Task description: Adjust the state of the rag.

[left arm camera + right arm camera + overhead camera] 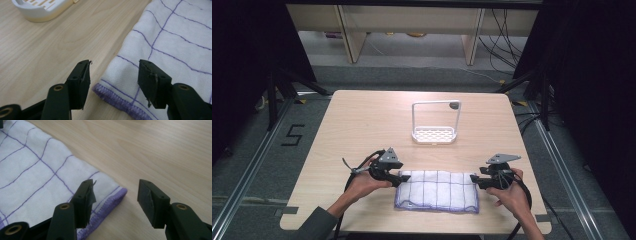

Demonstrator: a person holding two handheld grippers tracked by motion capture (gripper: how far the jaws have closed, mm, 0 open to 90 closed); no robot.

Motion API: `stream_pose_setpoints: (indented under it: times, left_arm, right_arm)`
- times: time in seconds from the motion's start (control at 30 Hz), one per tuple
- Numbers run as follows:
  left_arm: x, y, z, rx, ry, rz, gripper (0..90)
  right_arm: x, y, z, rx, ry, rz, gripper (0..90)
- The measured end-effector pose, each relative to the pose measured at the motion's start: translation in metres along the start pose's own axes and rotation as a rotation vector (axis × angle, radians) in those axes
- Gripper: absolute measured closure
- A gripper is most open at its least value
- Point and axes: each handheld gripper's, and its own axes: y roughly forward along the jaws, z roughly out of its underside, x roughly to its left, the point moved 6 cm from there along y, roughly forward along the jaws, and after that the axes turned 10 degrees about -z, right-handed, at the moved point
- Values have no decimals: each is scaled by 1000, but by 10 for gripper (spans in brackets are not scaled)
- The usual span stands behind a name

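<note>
Pale wood grain covers the surface [362, 125], a rounded-corner top that stands on grey floor with dark curtains at both sides and light furniture legs and trailing cables beyond its far edge. On the floor to the left, a "5" marked in black tape [292, 135] lies near a metal rail.

At the near left, the left tool [401, 177] is held in a hand [362, 182] that enters from the bottom edge. Its jaws stand apart, straddling the far left corner of a white cloth with a purple grid [438, 191]; in the left gripper view the purple-stitched hem [117, 98] runs between the two jaws, one over bare wood and one over fabric, neither clamped on it.

The cloth lies flat at the near middle of the surface, its long sides running left to right, its near hem close to the surface's near edge.

Farther back, right of centre, a white rack with a tall wire frame [435, 122] stands alone, well apart from the cloth, with open wood all around it.

At the near right, the right tool [473, 179] meets the cloth's far right corner, jaws apart; in the right gripper view the hemmed corner [113, 197] lies between them, with bare wood to the right.
</note>
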Motion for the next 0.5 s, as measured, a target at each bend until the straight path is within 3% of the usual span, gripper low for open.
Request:
stream_pose_setpoints:
  times: [0.07,0.1,0.13,0.17,0.2,0.23,0.3,0.33,0.4,0.43,0.47,0.5]
  left_arm:
    - [0,4,0,0,-1,4,430]
    - [0,5,1,9,22,13,458]
    - [0,6,2,10,30,20,482]
    - [-2,7,2,5,30,20,538]
    - [-2,7,3,17,52,26,538]
    - [-4,8,3,6,44,30,564]
    - [-4,8,5,15,77,29,649]
    - [-3,7,6,23,107,20,691]
    - [-4,7,8,12,89,11,769]
    - [-5,7,9,7,94,12,793]
    - [-7,6,10,12,100,11,811]
    - [-8,4,12,21,118,20,820]
  right_arm:
    - [-1,3,0,11,-8,1,473]
    - [0,5,0,2,19,5,473]
    - [-2,8,-1,-26,5,9,473]
    - [-3,8,-1,8,19,15,474]
    - [-3,8,-1,8,19,15,474]
    - [-5,12,-2,-24,-11,23,486]
    - [-5,11,-1,33,-4,13,532]
    - [-6,14,-2,27,-27,14,552]
    - [-5,17,-2,48,-16,-11,620]
    - [-6,22,-3,11,-33,-7,649]
    - [-5,21,-3,56,-41,-15,695]
    - [-5,24,-3,55,-60,-22,743]
